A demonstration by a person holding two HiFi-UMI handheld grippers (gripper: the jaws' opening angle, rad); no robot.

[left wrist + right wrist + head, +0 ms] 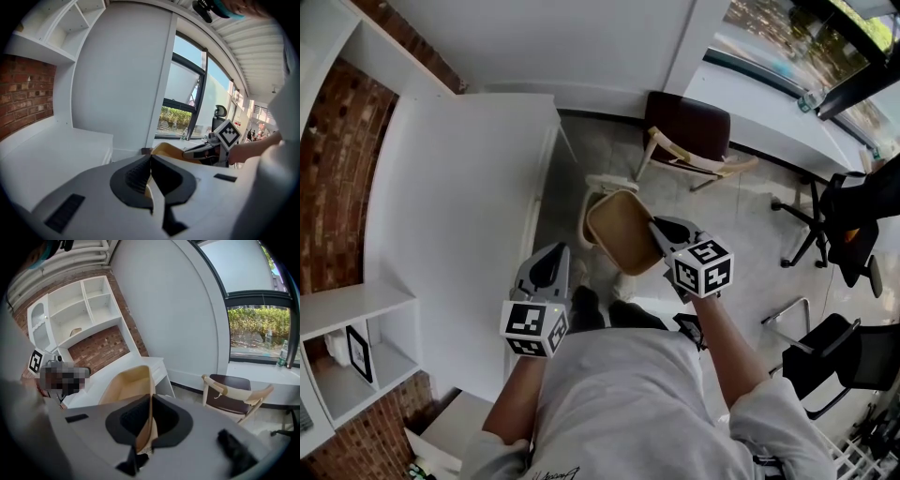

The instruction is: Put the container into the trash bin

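Out in front, the right tool [658, 231] is pinching the container [619, 232] by its wall; the shut left tool [555, 259] is hanging near its other side.

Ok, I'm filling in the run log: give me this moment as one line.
left gripper: shut, empty | right gripper: shut on container wall | container: held in air beside white table

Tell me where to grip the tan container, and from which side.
Grip the container by its thin side wall at the rim, coming over the open top, one pad inside, one outside. It is an open tray, likely too wide to span; the right gripper is shut on that wall this way.
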